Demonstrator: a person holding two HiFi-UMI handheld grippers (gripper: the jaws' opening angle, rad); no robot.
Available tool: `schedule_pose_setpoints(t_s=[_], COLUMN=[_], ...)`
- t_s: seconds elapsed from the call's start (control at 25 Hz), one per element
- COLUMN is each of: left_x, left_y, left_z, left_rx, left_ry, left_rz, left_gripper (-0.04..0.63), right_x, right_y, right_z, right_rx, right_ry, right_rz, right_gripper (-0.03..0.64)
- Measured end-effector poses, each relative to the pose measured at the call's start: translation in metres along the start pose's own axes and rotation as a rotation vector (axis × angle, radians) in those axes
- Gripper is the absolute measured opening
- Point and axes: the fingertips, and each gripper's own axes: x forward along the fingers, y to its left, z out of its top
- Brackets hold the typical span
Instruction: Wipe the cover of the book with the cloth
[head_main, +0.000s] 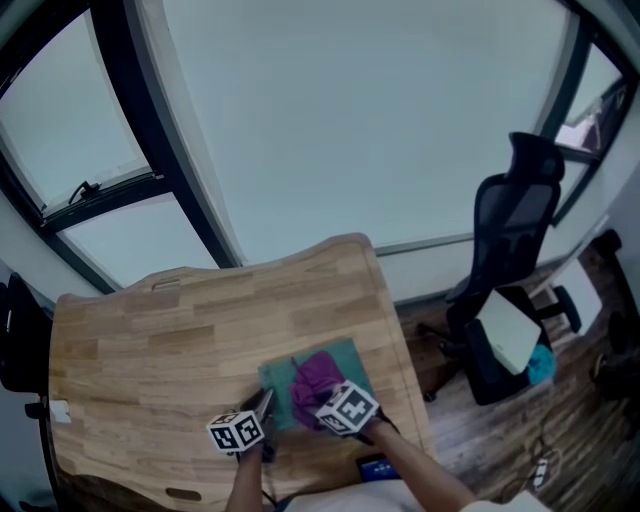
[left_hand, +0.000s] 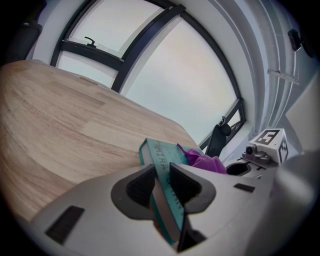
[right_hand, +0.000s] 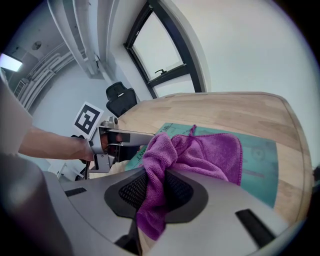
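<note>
A light wooden table (head_main: 190, 330) stands in front of a large window (head_main: 330, 120) with dark frames. Near the table's front edge, the left gripper (left_hand: 161, 184) reaches in from the left. Its jaws are clamped on the left edge of a teal book (left_hand: 161, 156), one pad above the cover and one below it. In the left gripper view that edge of the book looks raised slightly off the table. The rest of the book lies flat on the wood, close to the table's right-hand side.

A purple cloth (right_hand: 202, 150) lies bunched on the book's cover and hides much of the cover's middle, while teal shows around it on the far and right sides. The right gripper (right_hand: 156, 194) comes in from just right of the left one. Its jaws are closed on a fold of the cloth, and a tail of fabric hangs down between them. The rest of the cloth spreads forward over the cover.

Well to the right, off the table, a black office chair (head_main: 510, 240) stands on a dark wood floor (head_main: 560, 430).
</note>
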Motion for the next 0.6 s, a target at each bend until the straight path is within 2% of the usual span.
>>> schedule_pose_setpoints(t_s=[0.24, 0.6], left_x=[0.0003, -0.0010], left_y=[-0.0008, -0.0011], left_z=[-0.0036, -0.0024], left_rx=[-0.004, -0.005], left_ry=[0.002, 0.002], left_rz=[-0.005, -0.002], left_gripper=[0.095, 0.095], right_x=[-0.0052, -0.0054], right_y=[-0.0077, -0.0076], right_z=[-0.0067, -0.0062], right_rx=[0.042, 0.046], right_ry=[0.001, -0.002], right_rz=[0.004, 0.006], right_gripper=[0.080, 0.080])
